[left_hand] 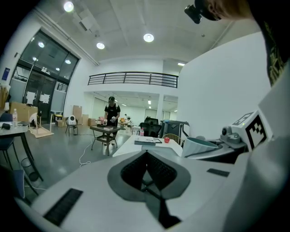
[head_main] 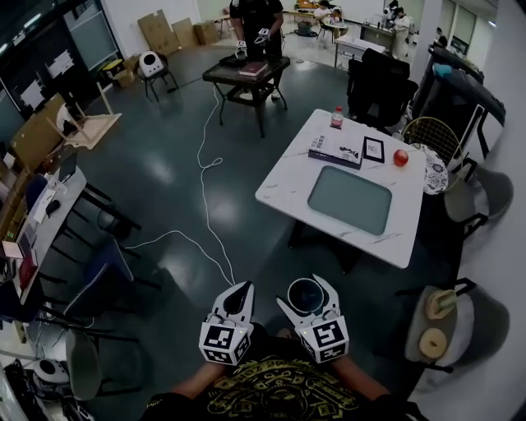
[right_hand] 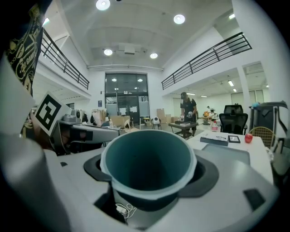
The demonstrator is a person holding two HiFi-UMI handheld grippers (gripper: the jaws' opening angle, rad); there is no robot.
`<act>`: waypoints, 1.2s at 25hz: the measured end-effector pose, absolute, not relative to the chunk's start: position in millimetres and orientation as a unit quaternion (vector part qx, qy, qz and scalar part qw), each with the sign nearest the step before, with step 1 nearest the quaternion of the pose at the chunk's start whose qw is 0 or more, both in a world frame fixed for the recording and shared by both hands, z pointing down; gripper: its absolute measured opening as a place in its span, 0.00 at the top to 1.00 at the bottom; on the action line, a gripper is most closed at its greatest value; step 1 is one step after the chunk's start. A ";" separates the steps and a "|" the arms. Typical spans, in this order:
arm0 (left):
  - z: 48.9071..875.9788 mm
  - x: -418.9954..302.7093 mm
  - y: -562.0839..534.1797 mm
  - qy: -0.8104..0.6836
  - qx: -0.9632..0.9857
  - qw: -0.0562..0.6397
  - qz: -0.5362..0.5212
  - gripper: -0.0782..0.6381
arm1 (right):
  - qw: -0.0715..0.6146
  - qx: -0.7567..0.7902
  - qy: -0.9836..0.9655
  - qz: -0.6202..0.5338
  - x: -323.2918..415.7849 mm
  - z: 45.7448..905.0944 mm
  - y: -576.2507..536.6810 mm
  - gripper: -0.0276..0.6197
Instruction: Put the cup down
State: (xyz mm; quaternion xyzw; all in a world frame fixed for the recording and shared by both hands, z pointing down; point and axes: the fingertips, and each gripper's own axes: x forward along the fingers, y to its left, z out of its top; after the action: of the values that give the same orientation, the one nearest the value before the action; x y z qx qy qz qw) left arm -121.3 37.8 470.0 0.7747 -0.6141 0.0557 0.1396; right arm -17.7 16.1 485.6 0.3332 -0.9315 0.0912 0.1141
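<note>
A teal cup (head_main: 306,294) with a pale rim sits upright between the jaws of my right gripper (head_main: 307,298), which is shut on it near my body, above the dark floor. In the right gripper view the cup (right_hand: 148,165) fills the middle, empty inside, and the grey pads (right_hand: 206,174) press on its sides. My left gripper (head_main: 239,296) hangs beside it on the left, shut with nothing in it; its jaws meet at the tip in the left gripper view (left_hand: 147,156). The cup (left_hand: 199,146) shows there at the right.
A white table (head_main: 288,176) stands ahead to the right, carrying a grey tray (head_main: 350,200), a book (head_main: 334,150), a small frame (head_main: 373,149), a red apple (head_main: 400,158) and a bottle (head_main: 336,117). A cable (head_main: 205,205) trails over the floor. Chairs (head_main: 472,319) stand at the right; a person (head_main: 256,25) works at a dark table beyond.
</note>
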 end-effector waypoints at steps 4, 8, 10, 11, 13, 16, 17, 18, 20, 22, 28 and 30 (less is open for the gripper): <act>468.9 -109.3 28.7 -0.597 0.789 0.136 0.057 0.88 | 0.114 0.358 -0.922 0.096 -3.6 486.0 11.3 0.36; 470.3 -96.6 15.4 -0.578 0.802 0.136 0.059 0.88 | 0.111 0.376 -0.915 0.097 8.0 488.9 3.8 0.36; 471.5 -89.7 6.0 -0.568 0.810 0.135 0.060 0.88 | 0.113 0.387 -0.910 0.099 15.1 491.4 -2.9 0.36; 472.5 -86.4 1.2 -0.563 0.813 0.136 0.061 0.88 | 0.113 0.393 -0.907 0.100 19.0 493.0 -6.8 0.36; 474.9 -81.0 -9.6 -0.554 0.819 0.137 0.061 0.88 | 0.115 0.404 -0.902 0.102 25.8 495.6 -15.7 0.36; 477.3 -76.1 -29.0 -0.541 0.827 0.141 0.063 0.88 | 0.115 0.416 -0.896 0.104 31.2 495.2 -30.6 0.36; 477.3 -74.0 -35.8 -0.537 0.829 0.142 0.064 0.88 | 0.116 0.420 -0.894 0.105 33.0 493.9 -36.2 0.36; 476.9 -71.2 -42.9 -0.532 0.832 0.144 0.066 0.88 | 0.118 0.426 -0.891 0.106 35.6 492.4 -42.1 0.36; 476.0 -65.2 -57.5 -0.521 0.838 0.145 0.069 0.88 | 0.121 0.437 -0.884 0.112 42.1 492.8 -53.9 0.36; 477.1 -60.8 -72.9 -0.511 0.844 0.147 0.072 0.88 | 0.123 0.445 -0.879 0.118 47.4 496.2 -66.1 0.36; 484.0 -46.9 -116.5 -0.482 0.859 0.156 0.081 0.88 | 0.125 0.472 -0.863 0.126 61.1 499.3 -105.0 0.36; 483.9 -43.3 -131.4 -0.473 0.863 0.157 0.082 0.88 | 0.126 0.481 -0.858 0.128 64.5 498.6 -117.5 0.36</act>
State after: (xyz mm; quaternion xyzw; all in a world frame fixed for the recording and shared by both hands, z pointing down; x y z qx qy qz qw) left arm -43.3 -131.4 483.9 0.8631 -0.4731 0.0817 0.1568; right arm 64.5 -117.5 498.6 0.4806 -0.8584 0.1282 0.1258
